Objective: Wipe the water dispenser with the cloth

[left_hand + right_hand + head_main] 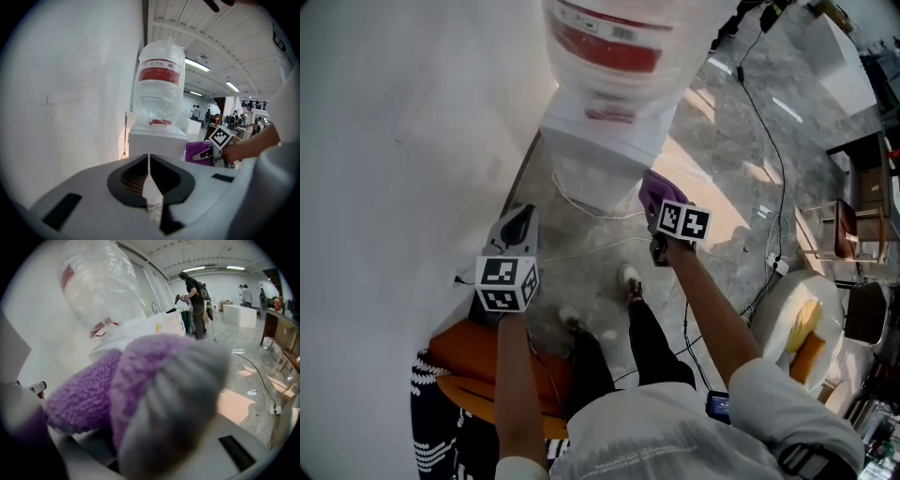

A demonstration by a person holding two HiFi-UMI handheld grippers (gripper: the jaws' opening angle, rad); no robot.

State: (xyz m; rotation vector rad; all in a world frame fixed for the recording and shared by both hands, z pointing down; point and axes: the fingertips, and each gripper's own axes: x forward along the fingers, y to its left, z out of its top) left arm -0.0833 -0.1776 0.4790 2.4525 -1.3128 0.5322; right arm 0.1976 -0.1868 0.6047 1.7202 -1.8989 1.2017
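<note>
Shut on the purple cloth (652,190): the right gripper (660,208), jaws buried in the pile and out of sight even in its own view. Empty and closed: the left gripper (149,174), jaw tips pressed together with only a thin seam between.

From the head view: water dispenser (602,150) upright on the floor against the white wall (394,141), bottle (609,37) on top, long axis vertical and so foreshortened toward 12 o'clock. From the cloth, dispenser at about 11 o'clock and just beside; from the left gripper, at about 1 o'clock and well apart. Right side nearer by far, so probably a short push toward 11 o'clock to set cloth on the white casing, then strokes up and down along that axis. Touching or not: impossible to tell from any view.

Only in the left gripper view: casing and plastic-wrapped bottle seen side-on, cloth at 3 o'clock of the casing. Only in the right gripper view: cloth filling most of the frame, blurred, with bottle and white top showing past it at 11 o'clock. Only in the head view: loose cables (591,214) on the floor at the dispenser's foot, worth keeping clear of.
</note>
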